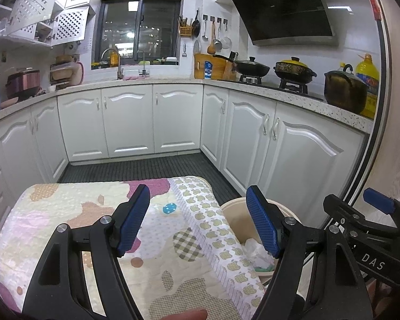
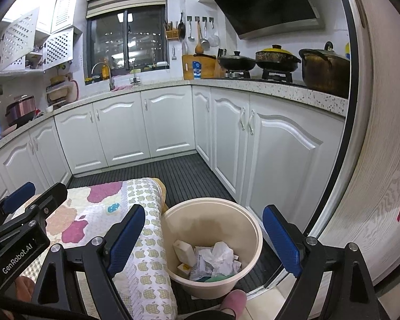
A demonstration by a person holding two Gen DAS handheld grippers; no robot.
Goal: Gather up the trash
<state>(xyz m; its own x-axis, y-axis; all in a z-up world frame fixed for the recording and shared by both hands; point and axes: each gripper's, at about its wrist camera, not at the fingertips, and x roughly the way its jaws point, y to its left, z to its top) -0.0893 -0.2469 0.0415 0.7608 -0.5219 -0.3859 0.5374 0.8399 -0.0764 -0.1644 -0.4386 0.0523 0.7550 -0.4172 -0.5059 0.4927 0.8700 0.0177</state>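
A beige trash bin stands on the floor beside the quilt-covered table. Inside lie crumpled white paper, a cream carton and other scraps. My right gripper hovers above the bin's mouth, open, with nothing between its blue pads. My left gripper is over the quilt's right part, also open and empty. In the left wrist view the bin shows partly behind my right-hand finger, with white paper in it. The right gripper's body shows at the right edge.
The flowered quilt covers a low table left of the bin. A dark ribbed mat covers the floor between white cabinets. A sliding door frame is close on the right. A pink slipper sits by the bin.
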